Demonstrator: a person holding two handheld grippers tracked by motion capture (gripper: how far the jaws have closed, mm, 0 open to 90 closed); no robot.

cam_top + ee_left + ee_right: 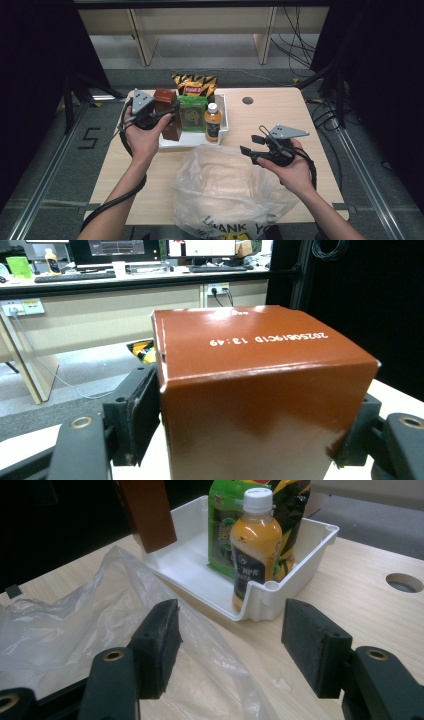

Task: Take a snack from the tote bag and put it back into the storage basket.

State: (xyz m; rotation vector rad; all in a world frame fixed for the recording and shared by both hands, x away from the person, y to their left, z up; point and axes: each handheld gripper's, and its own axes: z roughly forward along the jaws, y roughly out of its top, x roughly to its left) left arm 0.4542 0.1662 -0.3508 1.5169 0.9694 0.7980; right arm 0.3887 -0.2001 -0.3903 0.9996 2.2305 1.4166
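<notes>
Over white tray: left gripper grasping one brown box; right gripper released; one bottle.

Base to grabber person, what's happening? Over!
Left gripper shut on brown box, above white tray. Right gripper open, over plastic bag. Nothing blocking.

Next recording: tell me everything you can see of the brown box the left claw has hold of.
The brown box is a glossy reddish-brown carton, cardboard by the look, with sharp folded edges and a white printed date code on its top face. It stands upright, clamped between the pads of the left claw, one on each side. In the high view it sits at the left end of the white tray; whether its base rests on the tray floor cannot be told.
</notes>
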